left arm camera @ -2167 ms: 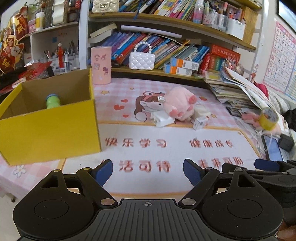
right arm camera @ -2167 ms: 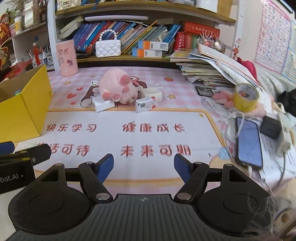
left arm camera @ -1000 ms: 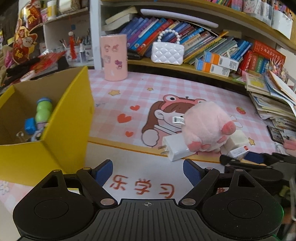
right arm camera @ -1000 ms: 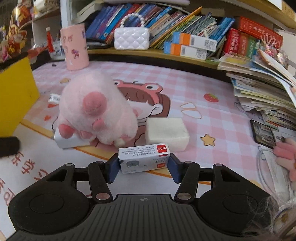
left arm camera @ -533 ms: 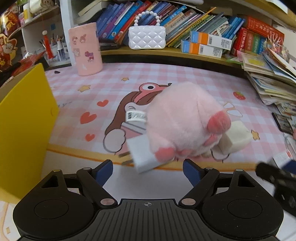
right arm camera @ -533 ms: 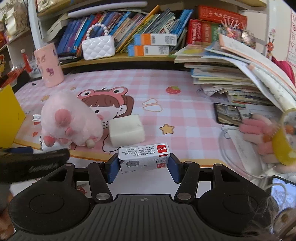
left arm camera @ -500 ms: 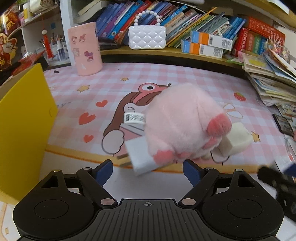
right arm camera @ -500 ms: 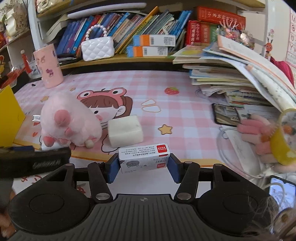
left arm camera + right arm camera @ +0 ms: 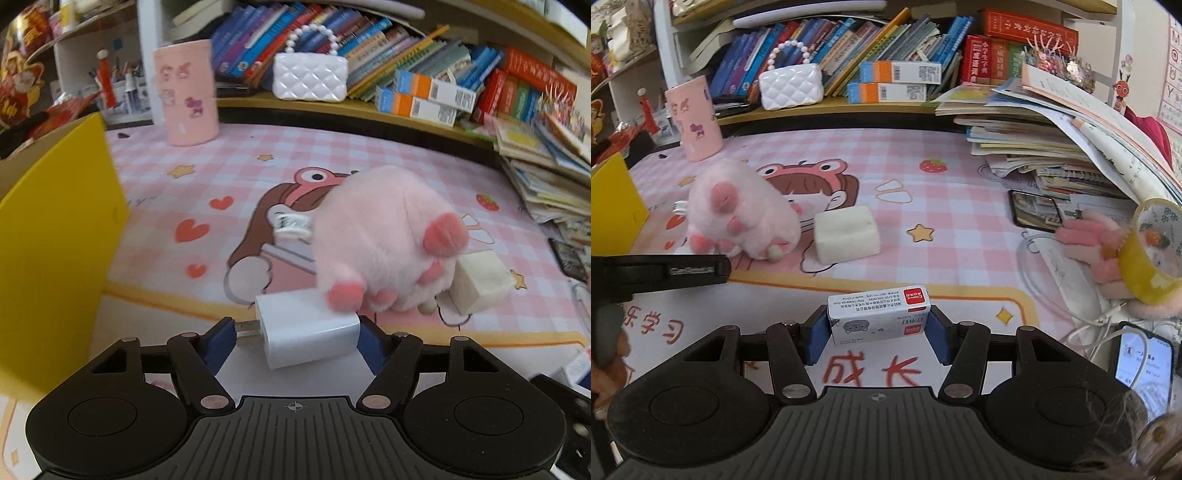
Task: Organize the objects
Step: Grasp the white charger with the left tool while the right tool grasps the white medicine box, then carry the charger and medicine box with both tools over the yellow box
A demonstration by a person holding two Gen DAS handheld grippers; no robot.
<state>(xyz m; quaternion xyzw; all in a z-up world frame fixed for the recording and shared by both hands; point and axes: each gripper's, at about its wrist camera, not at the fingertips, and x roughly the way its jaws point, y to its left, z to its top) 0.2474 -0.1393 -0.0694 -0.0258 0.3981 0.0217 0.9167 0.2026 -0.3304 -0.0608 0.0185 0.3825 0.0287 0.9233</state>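
My left gripper [image 9: 297, 341] is closed around a white plug charger [image 9: 308, 328] lying on the mat, its prongs against the left finger. A pink plush toy [image 9: 384, 240] rests just behind and partly on the charger. My right gripper [image 9: 879, 336] is shut on a small white box with a red label [image 9: 879, 314], held above the mat. A yellow cardboard box [image 9: 55, 229] stands at the left; it also shows in the right wrist view [image 9: 613, 195]. A white foam block [image 9: 846, 232] lies beside the plush.
A pink cup [image 9: 184, 92] and a white quilted purse [image 9: 310, 75] stand at the back below shelves of books. A pile of books and papers [image 9: 1052, 147], a roll of yellow tape [image 9: 1152, 251], phones [image 9: 1141, 365] and cables crowd the right side.
My left gripper moved forward to the charger and its fingers closed around it. My right gripper still holds the small box and has drawn back to the right.
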